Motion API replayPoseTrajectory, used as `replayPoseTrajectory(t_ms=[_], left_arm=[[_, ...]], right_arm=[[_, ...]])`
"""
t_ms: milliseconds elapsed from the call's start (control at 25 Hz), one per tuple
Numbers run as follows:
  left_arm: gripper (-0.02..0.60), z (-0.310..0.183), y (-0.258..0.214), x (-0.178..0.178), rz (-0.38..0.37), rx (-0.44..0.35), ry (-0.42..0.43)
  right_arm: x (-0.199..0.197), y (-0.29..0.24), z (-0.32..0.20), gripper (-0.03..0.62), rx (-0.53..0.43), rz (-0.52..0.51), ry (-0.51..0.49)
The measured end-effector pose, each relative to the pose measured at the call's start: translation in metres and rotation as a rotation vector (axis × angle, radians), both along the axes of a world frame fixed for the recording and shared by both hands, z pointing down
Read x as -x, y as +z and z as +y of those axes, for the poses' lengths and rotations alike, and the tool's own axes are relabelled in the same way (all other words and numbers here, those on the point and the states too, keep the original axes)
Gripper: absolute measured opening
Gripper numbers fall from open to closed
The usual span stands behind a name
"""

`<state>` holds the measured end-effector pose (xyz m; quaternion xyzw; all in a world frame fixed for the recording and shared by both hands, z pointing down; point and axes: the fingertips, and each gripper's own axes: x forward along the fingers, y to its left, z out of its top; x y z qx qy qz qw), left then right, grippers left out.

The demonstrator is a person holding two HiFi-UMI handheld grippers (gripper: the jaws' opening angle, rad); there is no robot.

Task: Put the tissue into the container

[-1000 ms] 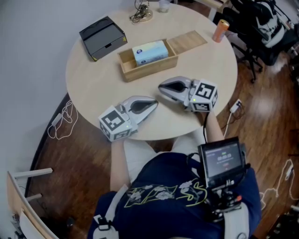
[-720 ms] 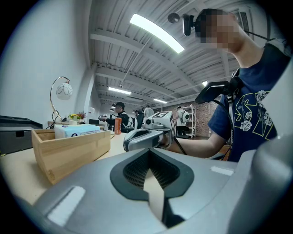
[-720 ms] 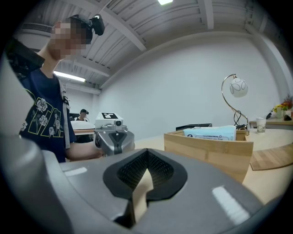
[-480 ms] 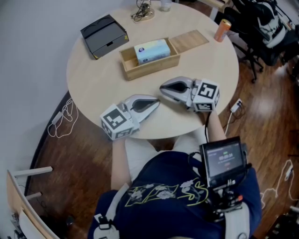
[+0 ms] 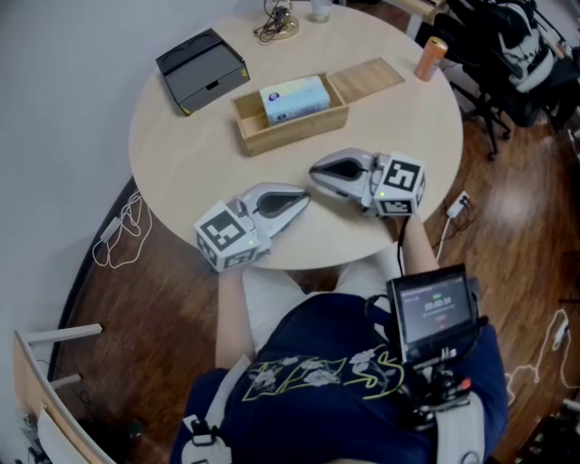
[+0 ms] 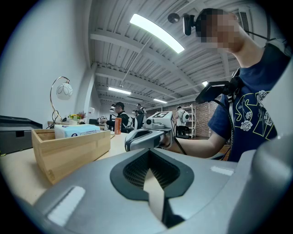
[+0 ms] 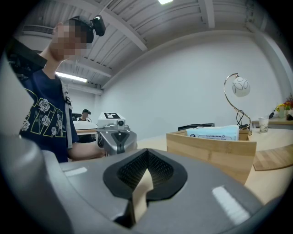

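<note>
A light blue tissue pack lies inside the open wooden box at the far middle of the round table. The pack shows above the box wall in the left gripper view, and the same pack and box appear in the right gripper view. My left gripper rests on the table near the front edge, shut and empty. My right gripper lies just to its right, also shut and empty, its tip pointing left. Both tips are close together and short of the box.
The box's wooden lid lies flat to the right of the box. A black case sits at the far left, an orange can at the far right edge, and a lamp base with cord at the back.
The head camera shifted slightly; both grippers stay resting on the table in the same places, still shut.
</note>
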<state>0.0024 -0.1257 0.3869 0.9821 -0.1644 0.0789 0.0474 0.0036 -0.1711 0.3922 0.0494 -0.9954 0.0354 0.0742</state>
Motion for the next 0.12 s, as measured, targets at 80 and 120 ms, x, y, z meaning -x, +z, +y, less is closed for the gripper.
replayPoseTrajectory(t_ms=[80,120], left_arm=[[0.003,0.0001,-0.0041,-0.0020,0.009,-0.005,0.010],[0.003,0.0002,-0.0057,-0.0028,0.013,-0.007,0.015]], right_arm=[[0.0002,-0.0004,-0.0003,0.014,-0.001,0.005,0.001],[0.0004,-0.0006,-0.0004,0.014,-0.003,0.009,0.002]])
